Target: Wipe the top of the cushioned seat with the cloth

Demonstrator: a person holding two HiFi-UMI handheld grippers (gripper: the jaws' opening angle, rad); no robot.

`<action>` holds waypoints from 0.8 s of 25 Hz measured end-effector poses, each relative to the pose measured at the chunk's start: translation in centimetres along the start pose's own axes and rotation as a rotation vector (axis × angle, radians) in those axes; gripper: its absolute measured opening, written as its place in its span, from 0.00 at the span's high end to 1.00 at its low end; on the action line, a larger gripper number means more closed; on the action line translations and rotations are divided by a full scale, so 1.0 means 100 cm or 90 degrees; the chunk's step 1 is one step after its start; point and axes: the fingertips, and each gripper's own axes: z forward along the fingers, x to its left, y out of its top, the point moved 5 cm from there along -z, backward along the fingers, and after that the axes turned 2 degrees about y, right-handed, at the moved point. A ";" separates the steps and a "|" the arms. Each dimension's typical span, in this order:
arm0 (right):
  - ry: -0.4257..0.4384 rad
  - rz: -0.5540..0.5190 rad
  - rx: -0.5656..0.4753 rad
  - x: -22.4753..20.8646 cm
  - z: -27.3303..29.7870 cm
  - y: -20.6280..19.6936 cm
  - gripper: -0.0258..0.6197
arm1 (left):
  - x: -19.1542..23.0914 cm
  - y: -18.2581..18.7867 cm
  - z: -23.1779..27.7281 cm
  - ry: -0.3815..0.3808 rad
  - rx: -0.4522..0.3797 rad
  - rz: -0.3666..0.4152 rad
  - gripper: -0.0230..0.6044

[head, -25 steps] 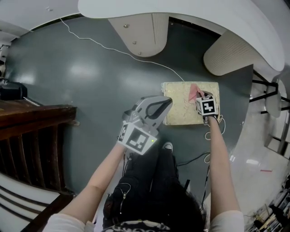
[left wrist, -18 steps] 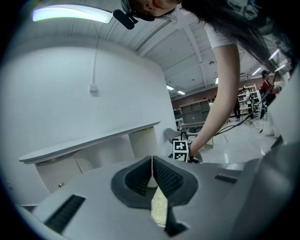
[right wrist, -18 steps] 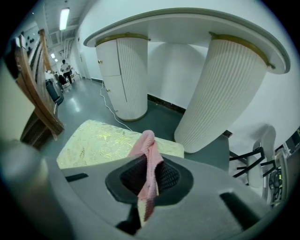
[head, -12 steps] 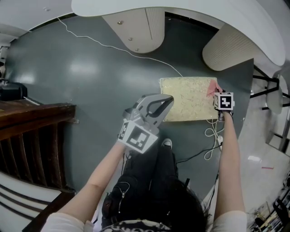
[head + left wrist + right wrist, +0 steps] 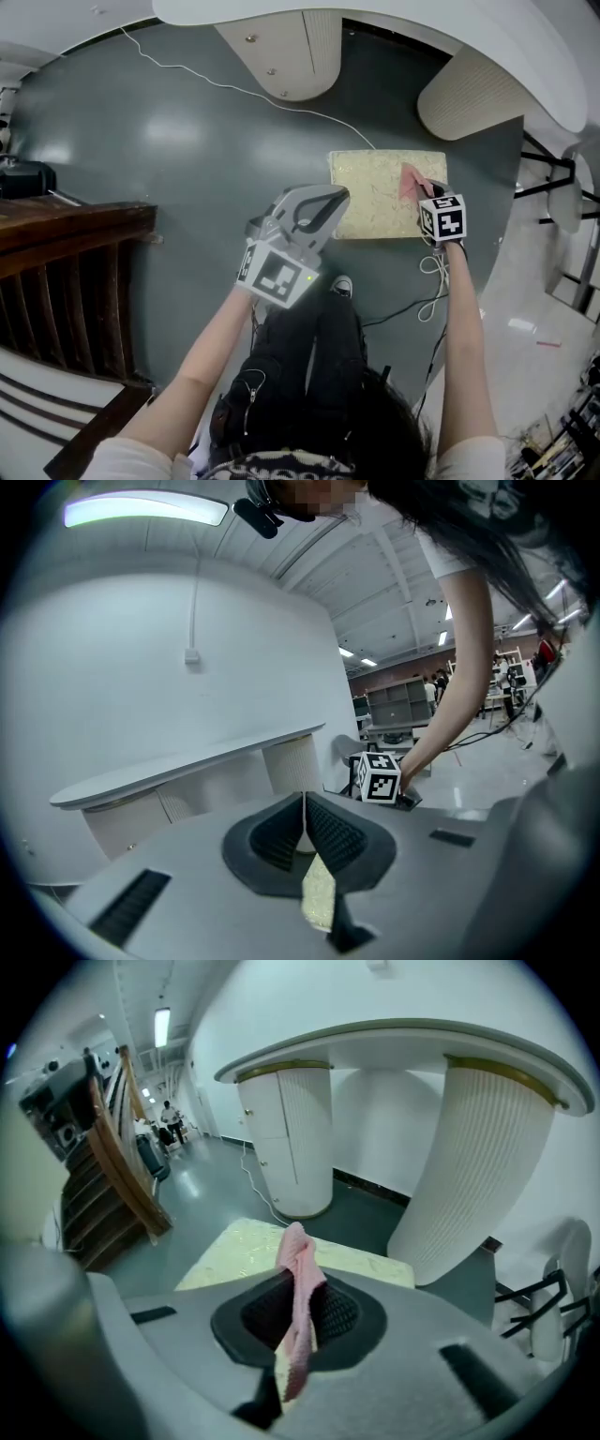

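Head view: a yellow cushioned seat is being shown lying on the dark floor, just past the person's legs. A pink cloth is being held at the right end of the seat by the right gripper.

In the right gripper view, the cloth is being squeezed tight between the two jaws of the right gripper. One end is being pushed up and the other end is being left to hang down (a bit like a floppy ribbon). The seat is being shown just past the jaws.

The left gripper is being held near the left edge of the seat. In the left gripper view, the jaws of the left gripper are being pressed together, and nothing is being held between them. A little bit of the seat is being seen under them.

A thin white cord is being left lying across the floor. A white table is being held up by two pale pillars behind the seat. Brown wooden stairs are being shown at the left.
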 end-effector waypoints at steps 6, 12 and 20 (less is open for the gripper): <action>0.091 -0.046 -0.014 0.075 0.019 0.013 0.94 | 0.001 0.000 -0.011 0.027 0.008 -0.010 0.95; 0.151 -0.072 -0.003 0.133 0.047 0.016 0.94 | 0.005 -0.009 -0.023 0.043 0.016 -0.017 0.95; 0.149 -0.075 0.036 0.150 0.070 0.007 0.94 | 0.017 -0.021 -0.041 0.062 0.026 -0.028 0.95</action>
